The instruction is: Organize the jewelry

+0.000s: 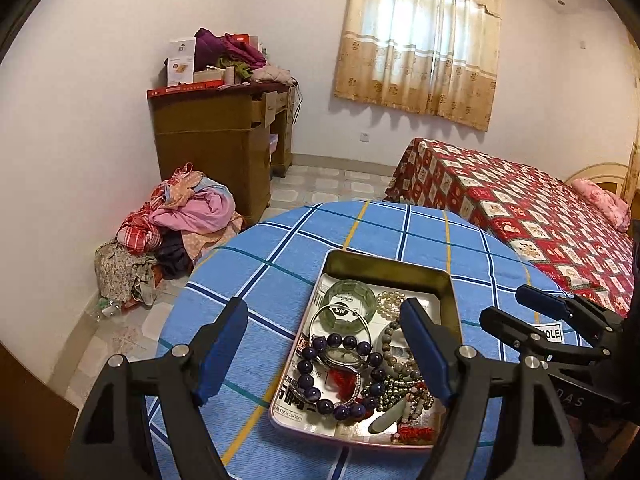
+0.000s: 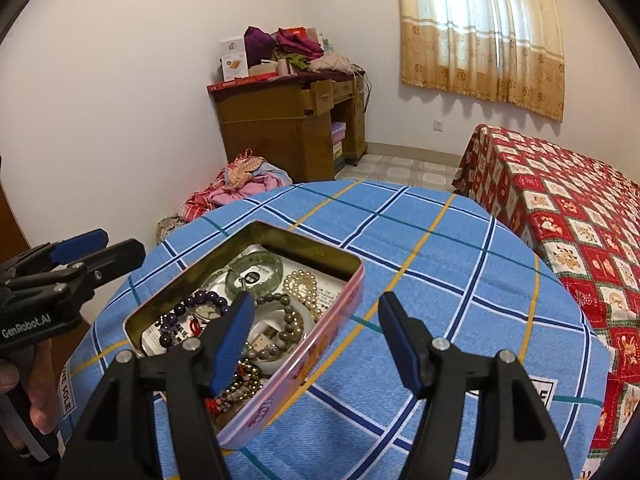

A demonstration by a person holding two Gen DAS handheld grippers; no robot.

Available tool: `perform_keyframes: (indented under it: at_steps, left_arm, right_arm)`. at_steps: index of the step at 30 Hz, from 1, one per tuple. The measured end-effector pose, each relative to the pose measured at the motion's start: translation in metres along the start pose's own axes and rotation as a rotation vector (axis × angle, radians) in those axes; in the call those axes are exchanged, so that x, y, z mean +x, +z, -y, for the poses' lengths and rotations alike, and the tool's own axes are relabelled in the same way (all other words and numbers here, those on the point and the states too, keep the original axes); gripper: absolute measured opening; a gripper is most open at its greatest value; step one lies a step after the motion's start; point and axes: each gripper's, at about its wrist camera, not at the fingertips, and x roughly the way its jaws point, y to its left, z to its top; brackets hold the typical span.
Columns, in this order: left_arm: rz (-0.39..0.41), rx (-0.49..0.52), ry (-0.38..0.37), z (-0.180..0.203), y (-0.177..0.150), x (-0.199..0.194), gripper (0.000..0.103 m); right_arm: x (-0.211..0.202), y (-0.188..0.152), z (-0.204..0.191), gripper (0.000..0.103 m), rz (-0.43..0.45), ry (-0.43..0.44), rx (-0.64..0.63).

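An open metal tin point(image 1: 450, 300) with a pink outer wall point(image 2: 304, 364) stands on the round table's blue plaid cloth point(image 1: 280, 248). Inside lie a green jade bangle point(image 1: 350, 300), a pearl bracelet point(image 1: 390, 302), a dark purple bead bracelet point(image 1: 340, 376) around a watch point(image 1: 342, 358), a grey bead bracelet point(image 1: 394, 356) and a jade pendant point(image 1: 386, 420). My left gripper point(image 1: 324, 354) hovers open over the tin, holding nothing. My right gripper point(image 2: 318, 336) is open beside the tin's right wall, also holding nothing. Each gripper shows in the other's view: right gripper point(image 1: 504, 306), left gripper point(image 2: 120, 244).
A bed with a red patterned cover point(image 1: 520, 208) stands to the right of the table. A wooden desk point(image 1: 224, 136) piled with boxes and clothes is at the far wall, with a heap of clothes point(image 1: 176, 224) on the floor. A hand point(image 2: 24, 392) holds the left gripper.
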Motion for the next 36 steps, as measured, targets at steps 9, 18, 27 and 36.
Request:
perform_keyframes:
  at_steps: [9,18,27,36]
  left_arm:
    - [0.0,0.001,-0.002,-0.0016,-0.0011,0.0008,0.078]
    - [0.0,0.002,-0.003,-0.0011,-0.0012,0.0005,0.078]
    - [0.001,0.003,-0.002,-0.0013,-0.0009,0.0009,0.078]
    - [0.0,0.004,0.001,-0.0009,-0.0015,0.0011,0.078]
  right_arm:
    - [0.0006,0.0006,-0.0014,0.068,-0.003,0.001,-0.002]
    - [0.0013,0.0001,-0.0006,0.068,-0.002,0.003,-0.002]
    - [0.0015,-0.0015,-0.002,0.068,-0.003,0.007,-0.001]
    - [0.0014,-0.0019,-0.0027,0.068,-0.003,0.008,-0.001]
